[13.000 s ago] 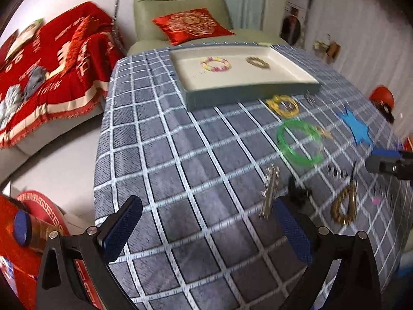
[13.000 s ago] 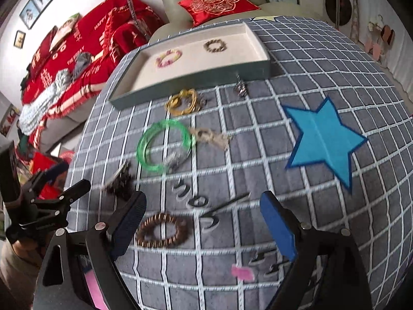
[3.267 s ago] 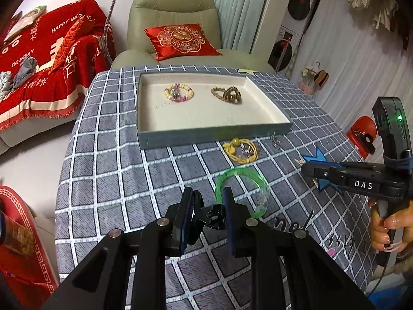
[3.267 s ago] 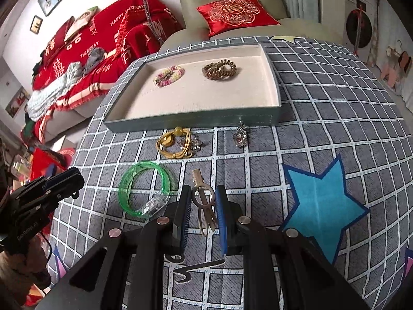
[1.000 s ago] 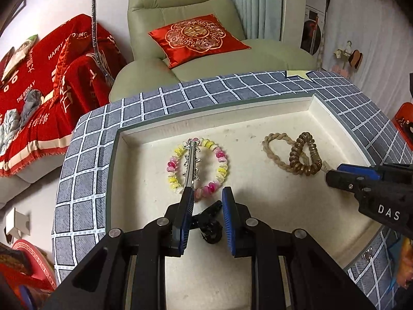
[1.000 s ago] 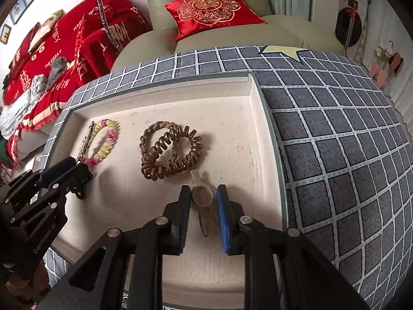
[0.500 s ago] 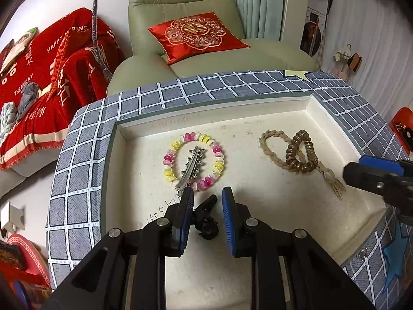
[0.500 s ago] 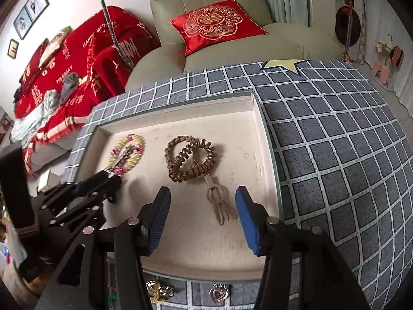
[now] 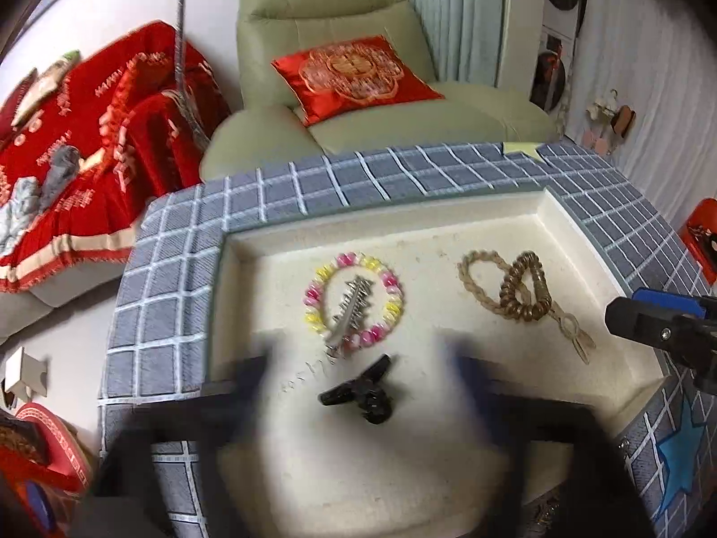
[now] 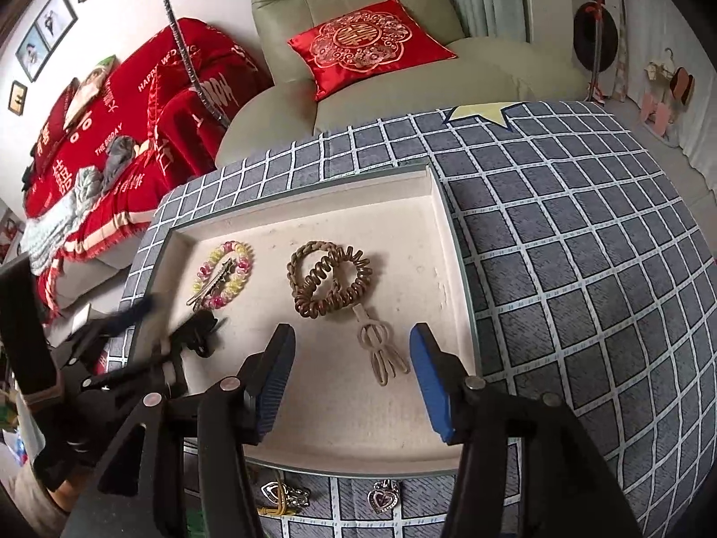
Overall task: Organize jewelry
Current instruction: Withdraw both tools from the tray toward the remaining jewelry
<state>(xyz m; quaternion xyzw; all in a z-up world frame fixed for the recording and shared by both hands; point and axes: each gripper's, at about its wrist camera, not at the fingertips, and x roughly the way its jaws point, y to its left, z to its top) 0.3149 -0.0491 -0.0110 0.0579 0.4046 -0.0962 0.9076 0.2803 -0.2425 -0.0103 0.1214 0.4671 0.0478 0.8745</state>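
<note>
Two clips are seen lying freed in the tray point(image 10: 452, 269): the black clip point(image 9: 358, 392), long axis slanting far-right, between the wide, just-opened left gripper point(image 9: 358, 367), the beige clip point(image 10: 381, 349), pointing near, between the half-open right gripper point(image 10: 349, 376).

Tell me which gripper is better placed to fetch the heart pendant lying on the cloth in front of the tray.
Right. The heart pendant lies just below the open right gripper; the left gripper is at the tray's far side.

In the tray point(image 10: 452, 242) — one beaded bracelet point(image 10: 224, 274), two brown coil ties point(image 10: 329, 284), three hair clips point(image 10: 381, 352)
</note>
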